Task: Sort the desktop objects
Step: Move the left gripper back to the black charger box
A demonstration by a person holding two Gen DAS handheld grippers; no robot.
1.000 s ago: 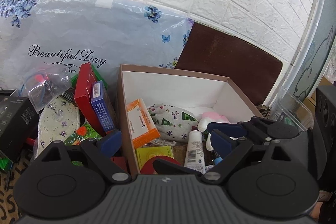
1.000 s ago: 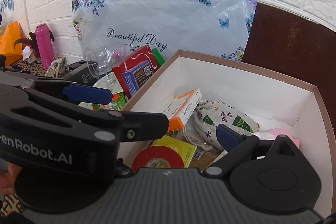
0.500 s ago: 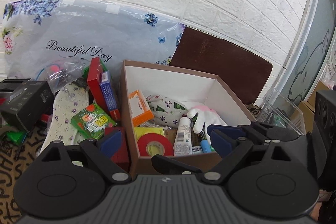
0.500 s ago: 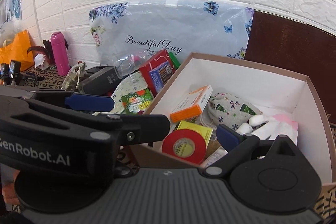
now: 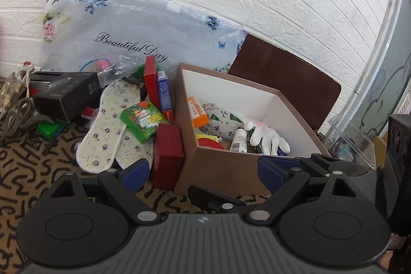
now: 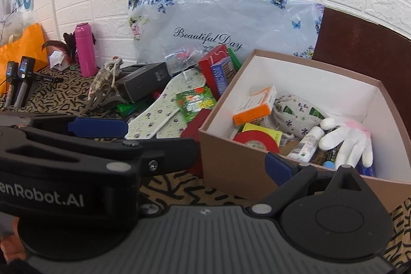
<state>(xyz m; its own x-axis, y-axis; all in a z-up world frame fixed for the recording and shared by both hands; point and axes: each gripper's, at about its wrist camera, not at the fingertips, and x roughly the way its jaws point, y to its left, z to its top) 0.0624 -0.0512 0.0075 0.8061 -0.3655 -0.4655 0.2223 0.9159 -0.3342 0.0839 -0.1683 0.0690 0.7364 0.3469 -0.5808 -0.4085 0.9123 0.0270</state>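
A brown cardboard box (image 5: 226, 168) with a white inside holds an orange carton (image 5: 197, 112), a printed cloth pouch (image 5: 222, 120), a red tape roll (image 6: 255, 141), a white tube (image 5: 239, 140) and a white glove (image 5: 268, 136). The box also shows in the right wrist view (image 6: 231, 166). Left of it lie floral insoles (image 5: 108, 127), a green packet (image 5: 141, 120), red boxes (image 5: 168, 154) and a black box (image 5: 66, 94). My left gripper (image 5: 203, 171) is open and empty, in front of the box. My right gripper (image 6: 190, 145) is open and empty, beside the left one.
A floral plastic bag (image 5: 143, 40) and a brown board (image 5: 285, 78) lean on the white brick wall. A clear plastic container (image 5: 352, 140) stands right of the box. A pink flask (image 6: 83, 53) and an orange bag (image 6: 23, 48) stand far left. The tablecloth (image 5: 30, 171) is patterned.
Both grippers have pulled back and up from over the box, so the box front and more of the table show. Both stay open and empty.
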